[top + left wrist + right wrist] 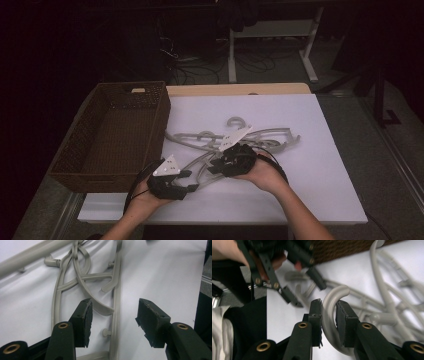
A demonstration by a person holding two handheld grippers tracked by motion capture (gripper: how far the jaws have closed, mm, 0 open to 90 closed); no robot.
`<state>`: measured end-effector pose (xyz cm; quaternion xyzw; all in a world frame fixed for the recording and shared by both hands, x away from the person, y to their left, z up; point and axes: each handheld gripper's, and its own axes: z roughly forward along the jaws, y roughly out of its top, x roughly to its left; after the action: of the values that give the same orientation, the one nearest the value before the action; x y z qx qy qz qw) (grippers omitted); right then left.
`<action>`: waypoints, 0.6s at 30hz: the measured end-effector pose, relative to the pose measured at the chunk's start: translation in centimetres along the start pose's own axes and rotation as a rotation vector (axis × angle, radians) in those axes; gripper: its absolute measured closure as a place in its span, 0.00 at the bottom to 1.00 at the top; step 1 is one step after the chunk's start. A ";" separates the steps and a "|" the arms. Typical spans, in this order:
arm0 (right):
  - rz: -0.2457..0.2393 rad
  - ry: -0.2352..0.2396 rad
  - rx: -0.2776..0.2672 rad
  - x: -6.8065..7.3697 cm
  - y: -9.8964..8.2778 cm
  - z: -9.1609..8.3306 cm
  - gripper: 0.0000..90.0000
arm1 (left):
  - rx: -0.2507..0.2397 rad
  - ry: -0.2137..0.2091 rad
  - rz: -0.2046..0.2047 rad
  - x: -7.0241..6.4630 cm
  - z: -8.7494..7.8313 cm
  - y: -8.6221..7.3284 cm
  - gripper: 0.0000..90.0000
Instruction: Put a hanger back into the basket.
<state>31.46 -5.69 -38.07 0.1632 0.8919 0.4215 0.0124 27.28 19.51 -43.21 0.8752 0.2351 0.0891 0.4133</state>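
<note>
The right tongs (329, 315) pinch the curved hook of a pale grey plastic hanger (332, 307), one of a tangled heap of such hangers (235, 140) on the white-covered tabletop (320, 165). The left tongs (113, 315) stand open over a hanger's long bar, gripping nothing. The dark woven wicker basket (85, 170) lies to the left of both hands, nearer the left one, so the held hanger would likely travel leftward across the heap

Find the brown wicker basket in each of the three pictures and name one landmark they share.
High view: wicker basket at the left, on the table's left edge.
Left gripper view: no basket visible.
Right gripper view: its woven wall along the top edge.
Shared landmark: the grey hangers on the white sheet.
</note>
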 end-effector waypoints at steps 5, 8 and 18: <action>-0.013 -0.035 -0.026 -0.7 1.8 -2.0 0.84 | -0.007 -0.001 -0.006 0.0 0.0 0.0 0.51; -0.023 -0.060 -0.039 -1.1 2.7 -3.2 0.85 | -0.007 -0.001 -0.005 0.0 0.0 0.0 0.51; -0.037 -0.165 -0.110 -2.0 5.1 -6.8 0.93 | -0.012 -0.002 -0.005 0.0 -0.1 0.0 0.51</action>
<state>33.70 -8.34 -30.03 0.1798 0.8663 0.4546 0.1024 27.23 19.54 -43.12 0.8722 0.2365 0.0886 0.4190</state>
